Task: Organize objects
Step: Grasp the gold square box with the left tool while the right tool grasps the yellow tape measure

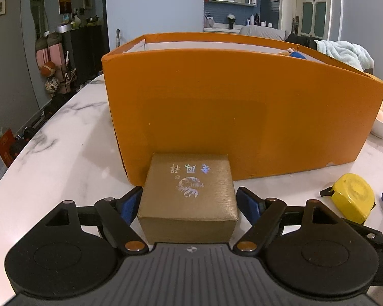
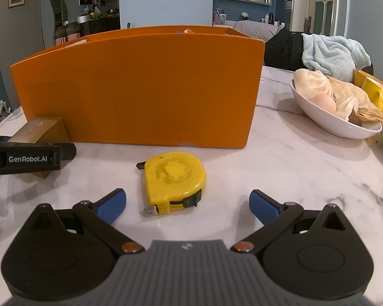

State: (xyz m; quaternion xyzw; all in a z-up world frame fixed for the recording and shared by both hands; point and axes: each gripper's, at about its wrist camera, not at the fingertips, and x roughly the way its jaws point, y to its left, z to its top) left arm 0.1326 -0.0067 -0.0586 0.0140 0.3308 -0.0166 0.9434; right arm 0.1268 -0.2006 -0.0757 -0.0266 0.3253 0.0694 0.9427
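**A:** Where do things stand on the table?

**B:** The gold gift box sits on the marble right against the front wall of the orange storage box. The left gripper has its fingers spread to either side of it; the left blue pad looks to be at or nearly at the box's side, while the right one stands a little clear. So it brackets the box but has no firm hold that I can see.

**A:** And the other hand?

**B:** The right gripper is wide open, holding nothing, with the yellow tape measure lying flat between and just ahead of its fingers.

**A:** How would you do the left-hand step well?

**B:** I'd judge the job is to close on the gift box and lift it into the orange box. Keep the box centred so both pads meet its sides squarely and together; if one lands first, the box may skid or twist against the orange wall. Grip low enough that the lid, if it is loose, doesn't pull off. Then rise straight until it clears the tall rim before moving forward.

**A:** Anything to watch on the right?

**B:** The tape measure is rounded and smooth, so it wants a centred pinch. The white bowl of food is well apart.
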